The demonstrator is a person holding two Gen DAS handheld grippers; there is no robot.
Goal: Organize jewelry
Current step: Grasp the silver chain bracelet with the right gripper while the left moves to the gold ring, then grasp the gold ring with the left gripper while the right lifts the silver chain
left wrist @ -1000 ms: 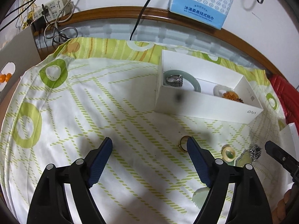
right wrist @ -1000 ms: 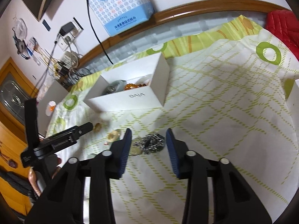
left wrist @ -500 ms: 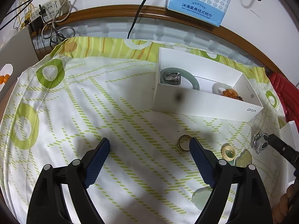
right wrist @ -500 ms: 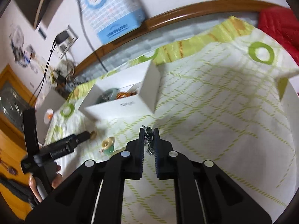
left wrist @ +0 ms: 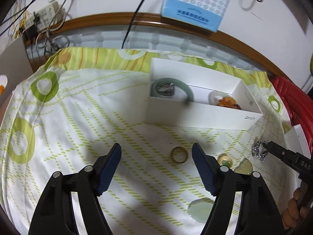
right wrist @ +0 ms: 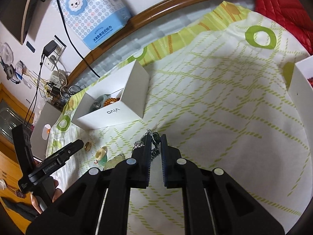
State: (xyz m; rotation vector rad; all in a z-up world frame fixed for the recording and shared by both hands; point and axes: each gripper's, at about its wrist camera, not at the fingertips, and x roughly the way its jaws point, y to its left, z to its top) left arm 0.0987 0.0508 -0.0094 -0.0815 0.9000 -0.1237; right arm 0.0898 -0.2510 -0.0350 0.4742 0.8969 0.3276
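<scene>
In the left wrist view, the white box point(left wrist: 199, 115) is taken as the landmark: a gold ring point(left wrist: 179, 154) lies on the patterned cloth point(left wrist: 82, 117) just in front of it, between the blue pads of the left gripper point(left wrist: 156, 163), whose jaws are closing with the ring untouched. If the pads come down askew, the ring could be nudged and slid across the cloth instead of being caught. To the right of the box's front corner, a silver chain piece point(left wrist: 259, 150) is seen pinched at the tip of the right gripper point(left wrist: 267, 146), held clear of the cloth. In the right wrist view, the right gripper point(right wrist: 156, 140) is clenched on the silver chain piece point(right wrist: 154, 139) in front of the box point(right wrist: 115, 111) (only a few links appear to be caught, the rest dangling). A slip could be caused by a jolt on the way to the box, and the loose links could snag its wall.
</scene>
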